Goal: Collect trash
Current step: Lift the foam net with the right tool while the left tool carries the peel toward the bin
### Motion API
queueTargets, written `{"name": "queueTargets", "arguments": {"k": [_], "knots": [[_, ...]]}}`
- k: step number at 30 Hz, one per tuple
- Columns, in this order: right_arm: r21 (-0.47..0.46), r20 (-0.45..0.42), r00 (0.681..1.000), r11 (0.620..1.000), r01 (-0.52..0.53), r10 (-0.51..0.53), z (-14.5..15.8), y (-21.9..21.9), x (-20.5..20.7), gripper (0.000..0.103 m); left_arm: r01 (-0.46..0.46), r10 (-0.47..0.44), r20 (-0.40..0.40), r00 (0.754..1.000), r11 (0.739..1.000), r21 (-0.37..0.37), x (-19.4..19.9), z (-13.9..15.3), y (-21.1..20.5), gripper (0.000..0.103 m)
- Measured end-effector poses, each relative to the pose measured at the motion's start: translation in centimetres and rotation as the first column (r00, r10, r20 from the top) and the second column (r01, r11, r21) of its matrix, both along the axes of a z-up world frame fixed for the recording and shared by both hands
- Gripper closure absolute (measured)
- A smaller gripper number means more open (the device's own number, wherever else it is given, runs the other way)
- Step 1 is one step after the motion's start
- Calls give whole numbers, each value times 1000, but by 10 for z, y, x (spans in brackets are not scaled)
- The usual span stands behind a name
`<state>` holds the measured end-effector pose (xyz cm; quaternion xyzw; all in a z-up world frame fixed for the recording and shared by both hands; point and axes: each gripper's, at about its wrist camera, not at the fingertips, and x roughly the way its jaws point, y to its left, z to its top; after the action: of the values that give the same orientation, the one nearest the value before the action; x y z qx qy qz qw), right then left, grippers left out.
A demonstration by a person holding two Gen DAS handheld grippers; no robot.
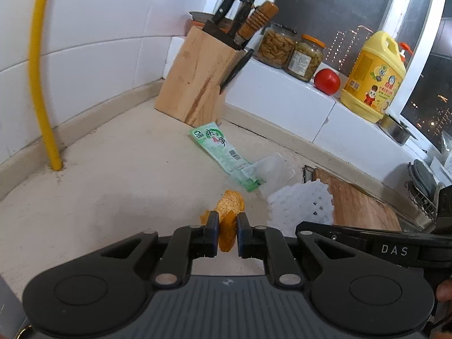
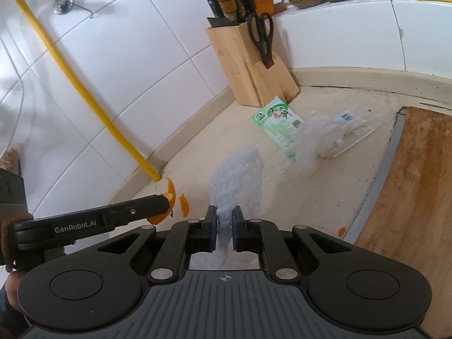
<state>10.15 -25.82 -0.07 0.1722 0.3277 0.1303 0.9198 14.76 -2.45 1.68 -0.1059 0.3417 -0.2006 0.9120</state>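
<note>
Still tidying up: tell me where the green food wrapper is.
The green food wrapper lies flat on the counter just in front of the knife block, its near end under crumpled clear plastic.

My left gripper (image 1: 227, 233) tilts downward, its jaws nearly together and clamped on a piece of orange peel (image 1: 227, 234) between the blue pads. My right gripper (image 2: 225, 227) tilts down alike, jaws pinched on white foam netting (image 2: 236, 180). The two sit close side by side, the left one's fingers reaching in at the near left of the right wrist view.
</note>
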Motion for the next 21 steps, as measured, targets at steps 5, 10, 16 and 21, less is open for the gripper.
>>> {"name": "queueTargets", "arguments": {"k": [5, 10, 16, 21], "knots": [[-17, -3, 1000, 999, -30, 30, 2, 22, -6, 89, -40, 40, 8, 999, 999, -33, -20, 0, 24, 95], [-32, -16, 995, 994, -104, 103, 3, 53, -9, 89, -104, 104, 1, 995, 994, -40, -44, -3, 56, 94], [-19, -29, 977, 977, -213, 213, 0, 97, -9, 89, -209, 209, 2, 978, 978, -17, -76, -3, 99, 94], [-11, -56, 937, 939, -345, 344, -9, 145, -7, 89, -322, 322, -14, 946, 947, 5, -107, -9, 138, 94]]}}
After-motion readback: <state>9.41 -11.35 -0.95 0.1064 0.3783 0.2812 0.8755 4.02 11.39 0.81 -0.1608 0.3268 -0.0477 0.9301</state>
